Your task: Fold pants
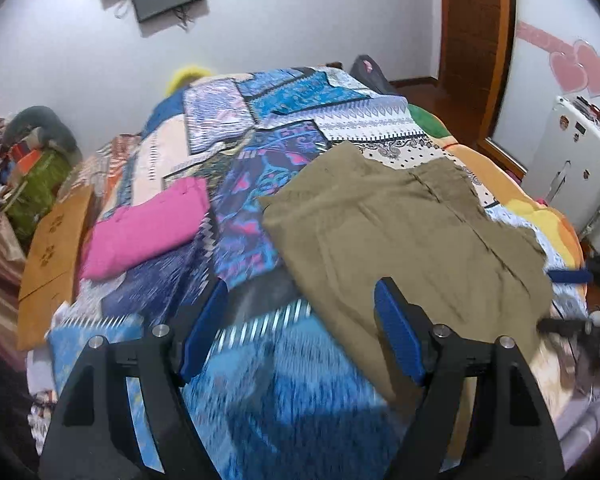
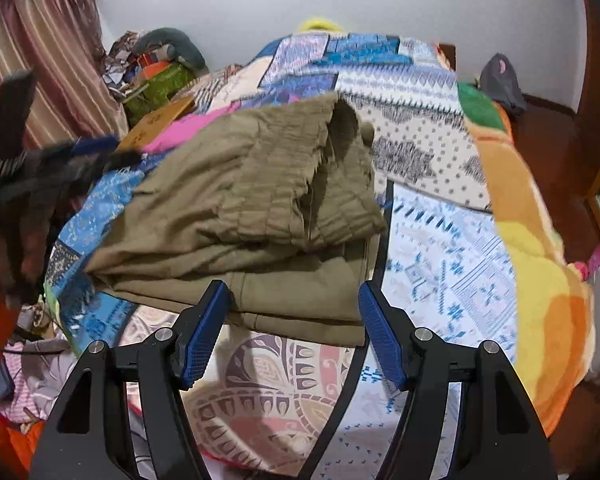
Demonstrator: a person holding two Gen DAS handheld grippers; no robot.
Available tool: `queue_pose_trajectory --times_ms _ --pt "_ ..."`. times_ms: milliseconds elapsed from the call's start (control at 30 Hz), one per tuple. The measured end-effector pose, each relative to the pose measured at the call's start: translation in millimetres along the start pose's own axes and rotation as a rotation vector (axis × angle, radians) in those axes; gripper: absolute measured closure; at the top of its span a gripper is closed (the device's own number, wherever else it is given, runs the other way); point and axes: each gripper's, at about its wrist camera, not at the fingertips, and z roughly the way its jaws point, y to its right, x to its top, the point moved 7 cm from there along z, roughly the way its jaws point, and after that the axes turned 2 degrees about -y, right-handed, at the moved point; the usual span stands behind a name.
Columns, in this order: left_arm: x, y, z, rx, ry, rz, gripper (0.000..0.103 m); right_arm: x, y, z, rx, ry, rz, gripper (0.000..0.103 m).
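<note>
Nearest the left wrist camera, the left gripper (image 1: 300, 320) stands with its blue pads (image 1: 204, 332) spread wide and nothing between them; it hangs over the patchwork bedspread (image 1: 260, 380), whose blue patches are smeared by blur. Its right-hand pad overlaps the near left edge of the khaki pants (image 1: 400, 232) in this view, but whether it touches the cloth I cannot tell.

The pants lie folded on the bed, on the right half of the left wrist view, their far edge reaching the white dotted patch. To their left, well apart, lies a folded pink garment (image 1: 140, 228), and beyond it at the bed's edge a brown cardboard box (image 1: 56, 248).

In the right wrist view the right gripper (image 2: 296, 328) also stands wide and empty, its pads (image 2: 204, 336) at either side of the near edge of the pants (image 2: 240, 208) (the cloth lies past the tips, not pinched). The pile shows several layers, with the gathered waistband on top toward the far end. At the left of this view the other gripper (image 2: 60, 168) is a dark blur. A striped curtain (image 2: 48, 52) hangs at the far left, and a white fridge (image 1: 572, 168) stands past the bed's right side.
</note>
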Motion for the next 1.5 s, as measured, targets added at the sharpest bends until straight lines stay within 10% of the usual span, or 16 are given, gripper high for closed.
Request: queue_pose_trajectory --times_ms 167,1033,1200,1433,1500 --pt "5.3 3.4 53.6 0.138 -0.065 0.098 0.027 5.6 10.4 5.7 -0.015 -0.004 -0.007 0.039" --pt "-13.1 -65.2 75.8 0.010 -0.091 -0.258 0.026 121.0 82.7 93.9 -0.137 -0.042 -0.087 0.040" --pt "-10.1 -112.9 66.1 0.121 -0.072 -0.265 0.027 126.5 78.4 58.8 -0.134 0.020 -0.071 0.040" --pt "2.3 -128.5 78.8 0.078 -0.066 -0.240 0.027 151.9 29.2 37.4 -0.062 0.077 -0.144 0.039" --pt "2.4 -123.9 89.3 0.024 -0.080 -0.233 0.041 164.4 10.2 45.8 -0.043 0.075 -0.186 0.039"
